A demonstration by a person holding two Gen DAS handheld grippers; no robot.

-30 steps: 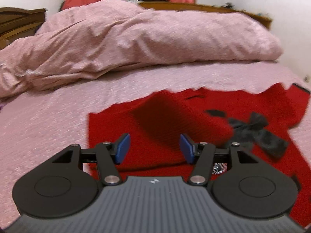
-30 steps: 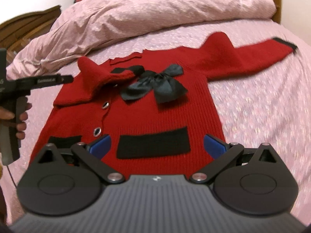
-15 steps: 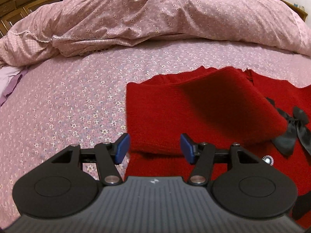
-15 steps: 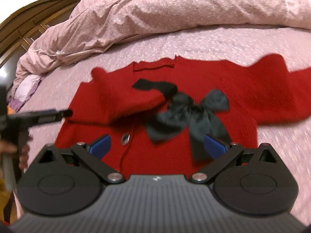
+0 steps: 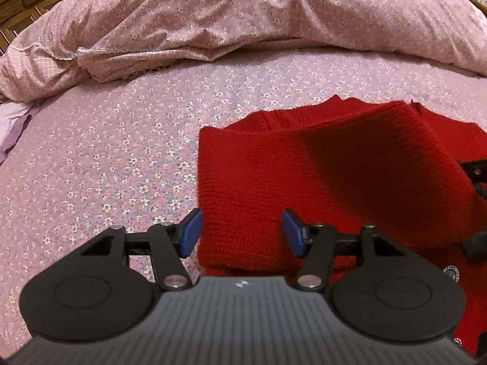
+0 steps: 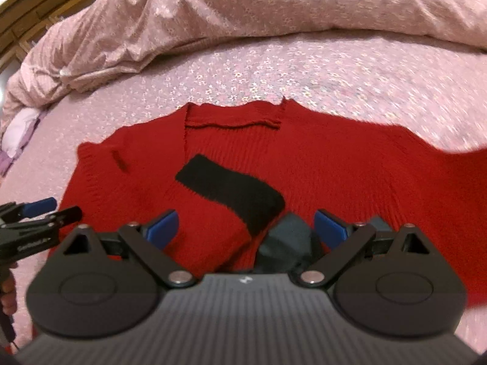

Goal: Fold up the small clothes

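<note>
The small red knitted cardigan lies front-up on the pink flower-print bedsheet, neckline toward the heaped pink floral duvet. Its black-cuffed sleeve on the wearer's right side is folded in across the chest, the cuff ending just beside the dark grey ribbon bow; the other sleeve runs out flat and blurred toward the right edge of the right wrist view.

The step in hand looks like the sleeve stage: 1 of 2 sleeves is in, so the next move probably calls for taking the outstretched sleeve near its cuff and carrying it across the chest, laying it without rucking the bow.

The left gripper hovers over the folded shoulder edge, jaws parted wide with nothing between the blue pads. The right gripper hangs low above the cuff and bow, also spread wide and empty.

Edges and room: the cardigan's left edge sits sharp against bare sheet, with open sheet to the left and between neckline and duvet. The duvet's bulk limits reach beyond that. A pale lilac cloth lies well apart at the far left.
</note>
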